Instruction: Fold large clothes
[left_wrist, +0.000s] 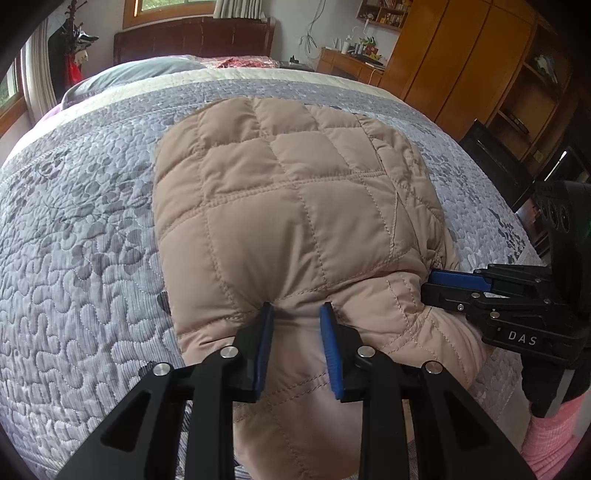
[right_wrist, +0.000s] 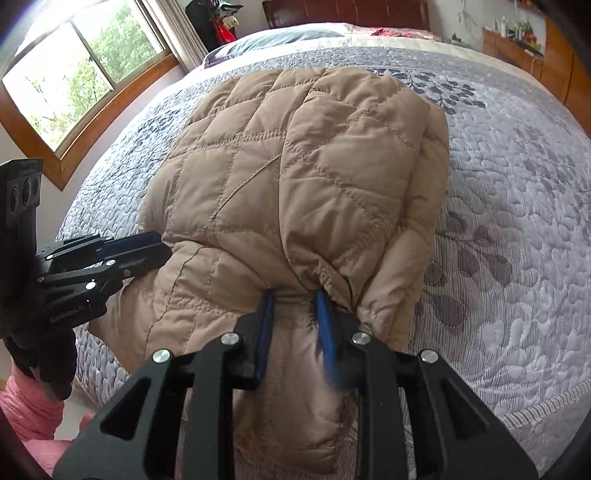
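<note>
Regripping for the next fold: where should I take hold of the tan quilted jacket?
Grip the jacket at its near folded edge, coming in low from the foot of the bed. The bulk lies flat farther up, while this edge bunches into a thick, pinchable ridge where the left gripper already straddles it.

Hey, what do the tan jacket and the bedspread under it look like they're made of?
Tan jacket: looks like a smooth synthetic shell, perhaps nylon or polyester, with a faint sheen; stitched square quilting puffs up, suggesting padded filling. Bedspread: seems a matte quilted woven fabric, possibly cotton; grey-lavender with printed leaf shapes and wavy stitching that dimples the surface. Exact fibres can't be confirmed from the pictures.
</note>
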